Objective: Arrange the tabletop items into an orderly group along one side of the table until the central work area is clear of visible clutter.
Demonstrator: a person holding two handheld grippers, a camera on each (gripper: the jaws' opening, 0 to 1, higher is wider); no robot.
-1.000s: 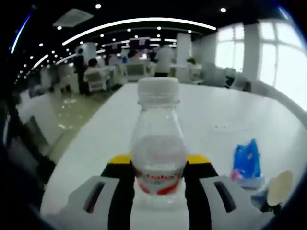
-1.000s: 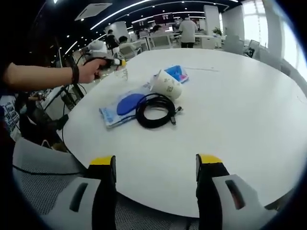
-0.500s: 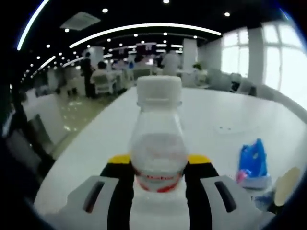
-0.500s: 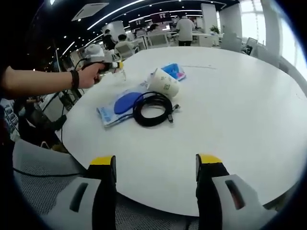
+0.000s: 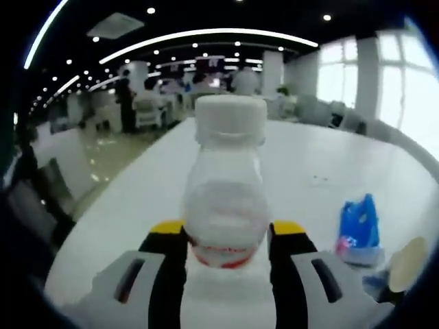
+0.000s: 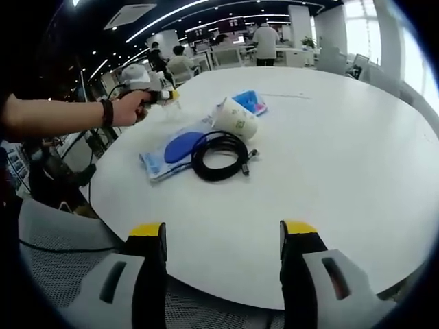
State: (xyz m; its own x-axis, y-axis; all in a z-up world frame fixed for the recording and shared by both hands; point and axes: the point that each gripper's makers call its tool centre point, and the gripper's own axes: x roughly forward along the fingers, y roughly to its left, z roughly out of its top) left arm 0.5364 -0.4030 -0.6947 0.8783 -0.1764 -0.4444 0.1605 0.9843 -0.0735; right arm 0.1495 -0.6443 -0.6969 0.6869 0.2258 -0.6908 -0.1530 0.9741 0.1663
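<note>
A clear water bottle (image 5: pixel 226 205) with a white cap and red label stands upright between my left gripper's (image 5: pixel 226 236) yellow-tipped jaws, which are shut on its body. In the right gripper view a hand holds that left gripper (image 6: pixel 161 96) and the bottle (image 6: pixel 173 104) at the white table's (image 6: pixel 343 157) far left edge. A black coiled cable (image 6: pixel 219 156), a tipped paper cup (image 6: pixel 236 120), a blue packet (image 6: pixel 250 103) and a flat blue-and-white pouch (image 6: pixel 171 151) lie clustered on the table. My right gripper (image 6: pixel 223 233) is open over the near edge, holding nothing.
The blue packet (image 5: pixel 358 229) and the cup's rim (image 5: pixel 405 264) sit right of the bottle in the left gripper view. A mesh chair (image 6: pixel 68 240) stands at the table's near left. Desks and people fill the far background.
The left gripper view has shifted slightly and the bottle looks a little larger and higher between the jaws. The right gripper has stayed put, and the items on the table have not moved.
</note>
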